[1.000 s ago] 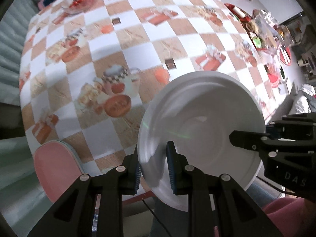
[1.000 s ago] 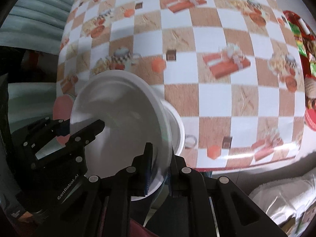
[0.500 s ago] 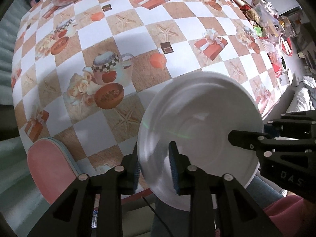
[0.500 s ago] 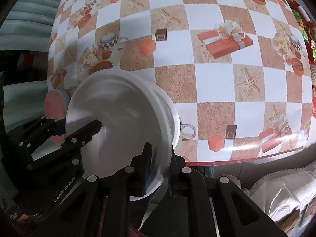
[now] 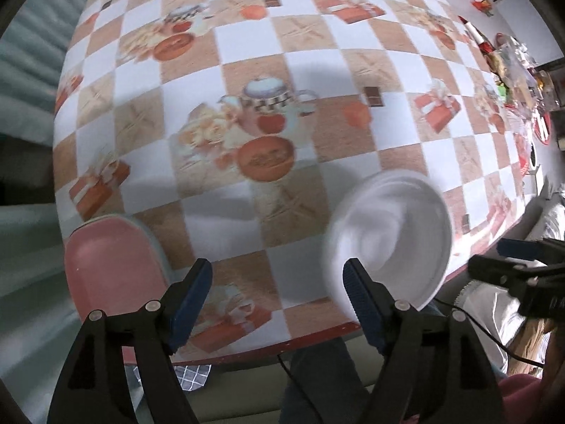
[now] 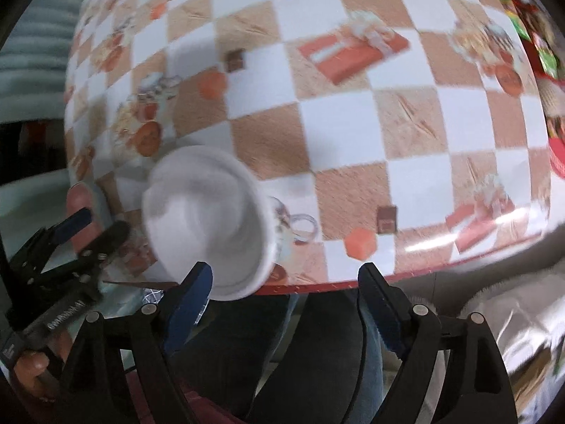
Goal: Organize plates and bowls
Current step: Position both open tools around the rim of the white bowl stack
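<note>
Released plate (image 5: 395, 233), both grippers opening

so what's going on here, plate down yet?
A person works two handheld grippers over a table with a checkered cloth. The white plate sits near the table's front edge, apparently stacked on a white bowl. The left gripper and right gripper are both opening, with nothing between their pads. A pink plate lies to the left.

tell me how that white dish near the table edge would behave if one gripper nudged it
The white dish looks rigid and glossy, so it would probably slide on the smooth tablecloth rather than bend. It sits by the table's near edge, so a push that way might drop it, and it could break. Its round shape suggests it may spin.
</note>
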Demonstrator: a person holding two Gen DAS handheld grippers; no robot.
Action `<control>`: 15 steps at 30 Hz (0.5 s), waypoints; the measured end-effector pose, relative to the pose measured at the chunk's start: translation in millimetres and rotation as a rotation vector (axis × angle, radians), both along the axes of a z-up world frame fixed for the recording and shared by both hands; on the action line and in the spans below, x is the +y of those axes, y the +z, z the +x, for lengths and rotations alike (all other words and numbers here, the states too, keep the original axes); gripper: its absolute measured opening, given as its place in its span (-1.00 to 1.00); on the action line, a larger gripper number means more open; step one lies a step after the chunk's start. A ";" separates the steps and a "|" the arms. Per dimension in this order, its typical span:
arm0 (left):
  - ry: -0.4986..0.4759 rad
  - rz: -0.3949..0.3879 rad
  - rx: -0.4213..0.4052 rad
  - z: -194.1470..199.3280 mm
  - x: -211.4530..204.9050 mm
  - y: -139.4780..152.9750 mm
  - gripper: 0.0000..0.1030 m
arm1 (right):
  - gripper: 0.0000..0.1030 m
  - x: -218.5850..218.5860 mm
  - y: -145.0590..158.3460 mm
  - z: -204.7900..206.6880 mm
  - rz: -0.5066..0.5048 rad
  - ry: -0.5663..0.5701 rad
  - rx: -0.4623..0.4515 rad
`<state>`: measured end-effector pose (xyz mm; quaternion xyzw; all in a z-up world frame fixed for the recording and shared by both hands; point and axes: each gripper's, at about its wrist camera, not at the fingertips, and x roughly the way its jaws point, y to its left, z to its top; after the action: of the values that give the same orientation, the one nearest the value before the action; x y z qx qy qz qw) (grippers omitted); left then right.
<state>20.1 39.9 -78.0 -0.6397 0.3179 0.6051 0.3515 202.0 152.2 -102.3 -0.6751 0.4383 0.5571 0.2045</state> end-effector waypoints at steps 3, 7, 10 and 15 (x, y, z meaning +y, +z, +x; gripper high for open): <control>0.007 -0.019 -0.001 -0.9 -9.3 -3.8 0.54 | 0.67 2.2 -2.9 6.0 -0.010 -0.032 -0.011; 0.003 -0.037 -0.021 5.0 -13.6 -9.8 0.54 | 0.67 0.8 -2.7 5.1 -0.008 -0.033 -0.012; -0.025 -0.039 -0.021 12.7 -11.5 -11.3 0.54 | 0.67 -3.7 -5.7 2.8 -0.014 -0.018 -0.015; -0.047 -0.038 -0.017 19.2 -7.8 -11.7 0.54 | 0.67 -8.4 -8.8 2.9 -0.024 -0.005 -0.019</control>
<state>39.3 32.1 -89.8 -0.6437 0.3415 0.5849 0.3561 205.0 143.7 -111.2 -0.6817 0.4447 0.5448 0.2018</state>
